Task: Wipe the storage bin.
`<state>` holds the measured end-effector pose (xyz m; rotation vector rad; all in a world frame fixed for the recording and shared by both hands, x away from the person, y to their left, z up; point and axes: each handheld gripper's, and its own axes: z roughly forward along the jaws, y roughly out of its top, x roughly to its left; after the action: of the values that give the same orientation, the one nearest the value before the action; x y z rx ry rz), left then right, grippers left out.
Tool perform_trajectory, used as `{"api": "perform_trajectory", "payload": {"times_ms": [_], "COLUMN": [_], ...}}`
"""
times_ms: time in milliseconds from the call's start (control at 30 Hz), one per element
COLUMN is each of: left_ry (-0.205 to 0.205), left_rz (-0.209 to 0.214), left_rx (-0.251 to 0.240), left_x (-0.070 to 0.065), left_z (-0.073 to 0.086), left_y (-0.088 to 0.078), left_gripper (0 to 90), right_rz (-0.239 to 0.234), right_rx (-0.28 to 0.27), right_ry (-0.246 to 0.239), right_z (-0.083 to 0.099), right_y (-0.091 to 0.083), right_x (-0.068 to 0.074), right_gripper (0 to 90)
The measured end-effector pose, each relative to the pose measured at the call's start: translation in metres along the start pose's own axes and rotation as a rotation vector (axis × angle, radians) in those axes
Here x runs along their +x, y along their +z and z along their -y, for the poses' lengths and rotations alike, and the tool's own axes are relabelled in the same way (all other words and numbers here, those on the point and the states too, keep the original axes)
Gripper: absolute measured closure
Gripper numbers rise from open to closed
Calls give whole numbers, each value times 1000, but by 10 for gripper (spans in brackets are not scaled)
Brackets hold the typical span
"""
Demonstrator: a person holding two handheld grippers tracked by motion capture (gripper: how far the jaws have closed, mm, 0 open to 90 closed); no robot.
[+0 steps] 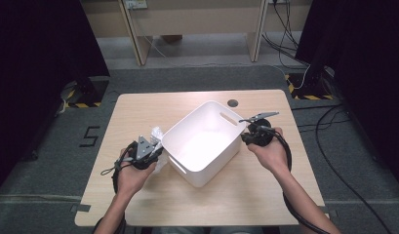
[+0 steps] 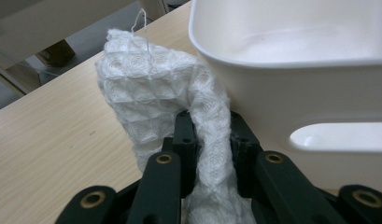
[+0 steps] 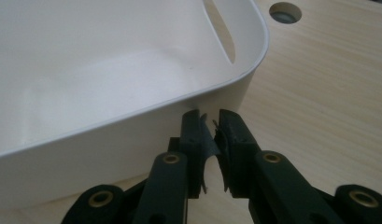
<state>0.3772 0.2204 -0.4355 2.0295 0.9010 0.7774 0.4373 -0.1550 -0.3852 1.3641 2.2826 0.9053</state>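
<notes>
A white waffle-textured cloth (image 2: 142, 88) is pinched between the jaws of my left gripper (image 2: 211, 135), bunched above them and hanging against the outer wall of a white plastic bin (image 2: 291, 65). In the high view the left gripper (image 1: 157, 148) sits at the bin's left side with the cloth (image 1: 156, 132) beside the rim. The bin (image 1: 219, 163) stands turned at an angle in the middle of the table, with nothing inside it. My right gripper (image 1: 246, 136) is at the bin's right corner; its jaws (image 3: 211, 126) are shut on nothing, just outside the bin wall (image 3: 109, 149).
The light wooden table (image 1: 138, 107) has a round cable hole (image 1: 232, 103) behind the bin. Bare tabletop lies to the right of the right gripper (image 3: 319, 93). Desk legs and cables stand on the grey floor beyond the table's far edge.
</notes>
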Motion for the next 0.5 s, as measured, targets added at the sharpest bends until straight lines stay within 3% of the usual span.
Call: {"api": "perform_trajectory", "payload": {"times_ms": [267, 500], "left_ry": [37, 63], "left_rz": [39, 53], "left_rx": [-4, -11], "left_x": [-19, -35], "left_z": [-8, -13], "left_y": [4, 9], "left_gripper": [766, 763], "right_rz": [9, 25], "right_rx": [-45, -44], "right_ry": [-37, -61], "right_z": [-18, -15], "right_y": [18, 27], "right_x": [16, 25], "right_gripper": [797, 789]}}
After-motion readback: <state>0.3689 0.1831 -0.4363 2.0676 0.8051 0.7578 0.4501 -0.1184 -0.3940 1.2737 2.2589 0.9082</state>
